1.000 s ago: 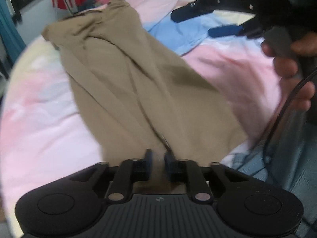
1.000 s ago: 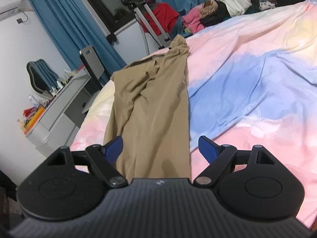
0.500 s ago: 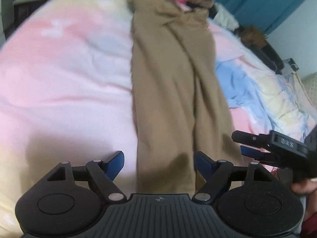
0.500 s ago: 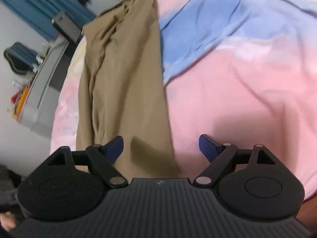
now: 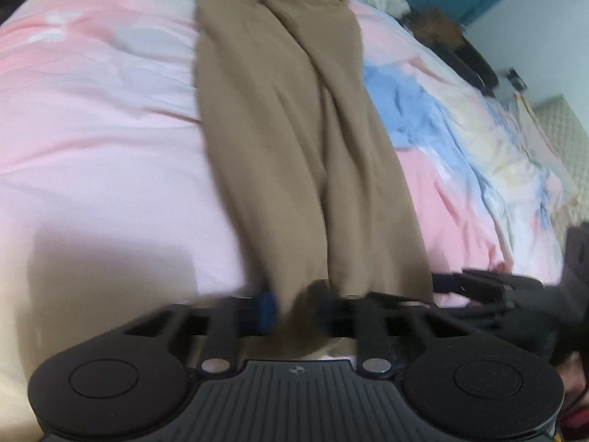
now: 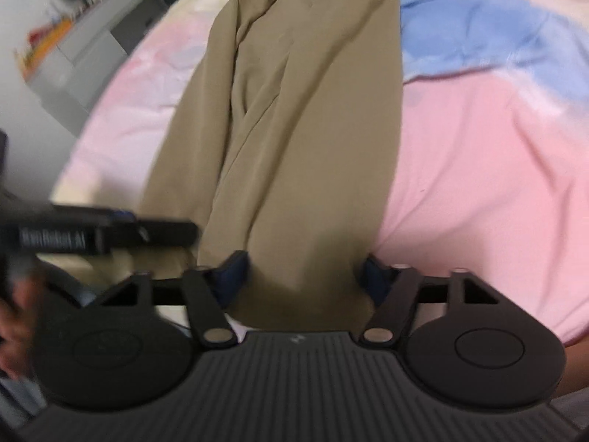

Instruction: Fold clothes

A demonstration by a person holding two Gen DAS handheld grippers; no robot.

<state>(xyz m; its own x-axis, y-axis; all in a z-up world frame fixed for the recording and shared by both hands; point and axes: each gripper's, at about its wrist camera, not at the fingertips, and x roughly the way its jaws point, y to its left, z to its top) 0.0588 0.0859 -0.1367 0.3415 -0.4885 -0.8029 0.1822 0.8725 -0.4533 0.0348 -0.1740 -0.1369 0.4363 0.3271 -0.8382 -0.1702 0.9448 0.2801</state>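
On the bed (image 5: 103,154), covered in a pink, blue and pale yellow sheet, the tan trousers (image 5: 294,140) are lying stretched lengthwise, running from the near edge away toward the far end. The left hand-held gripper (image 5: 298,304) is sitting at the near hem of the trousers with its 2 blue-tipped fingers partly drawn in and fabric between them; blur is hiding whether they are pinching it, so I cannot tell. The right hand-held gripper (image 6: 305,272) is standing wide open, its 2 fingers straddling the near end of the trousers (image 6: 294,129) without closing on it. In the right wrist view the left hand-held gripper (image 6: 110,237) is reaching in from the left, just beside the garment's left edge. Bare sheet is lying open on both sides of the trousers. A grey dresser (image 6: 84,48) is standing beyond the bed's left edge.
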